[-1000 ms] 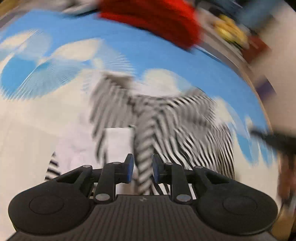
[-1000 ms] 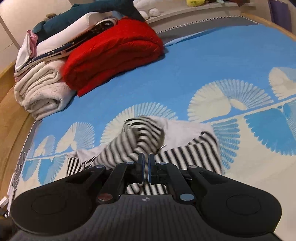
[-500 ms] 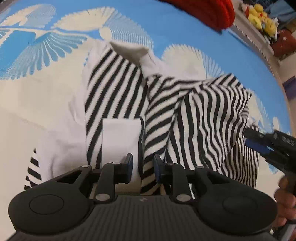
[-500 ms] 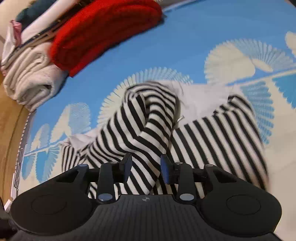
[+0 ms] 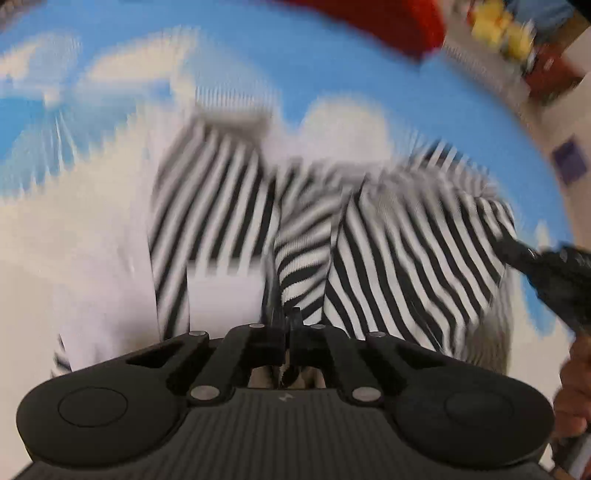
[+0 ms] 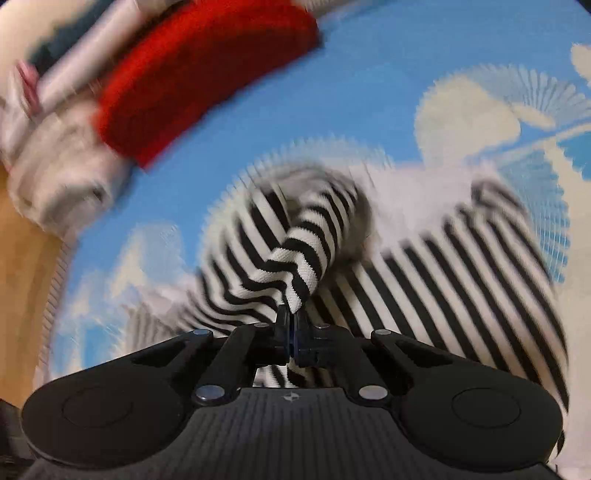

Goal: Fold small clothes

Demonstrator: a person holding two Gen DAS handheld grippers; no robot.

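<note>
A small black-and-white striped garment (image 5: 388,236) with white panels lies crumpled on a blue and cream patterned bedspread (image 5: 332,74). In the left wrist view my left gripper (image 5: 287,321) is shut on the striped garment's near edge, a strip of cloth pinched between the pads. In the right wrist view my right gripper (image 6: 291,314) is shut on a twisted bunch of the same striped garment (image 6: 295,254), which rises from the jaws. The right gripper (image 5: 517,249) also shows at the right edge of the left wrist view, at the garment's far side. Both views are motion-blurred.
A folded red knit (image 6: 207,77) and a stack of rolled white and dark textiles (image 6: 59,177) lie at the far left of the bedspread (image 6: 369,92). A wooden edge (image 6: 26,266) runs along the left. Yellow toys (image 5: 506,26) sit on a shelf beyond.
Both grippers have closed onto the striped garment; half a second ago their jaws stood apart over the cloth. The views have turned blurry.
</note>
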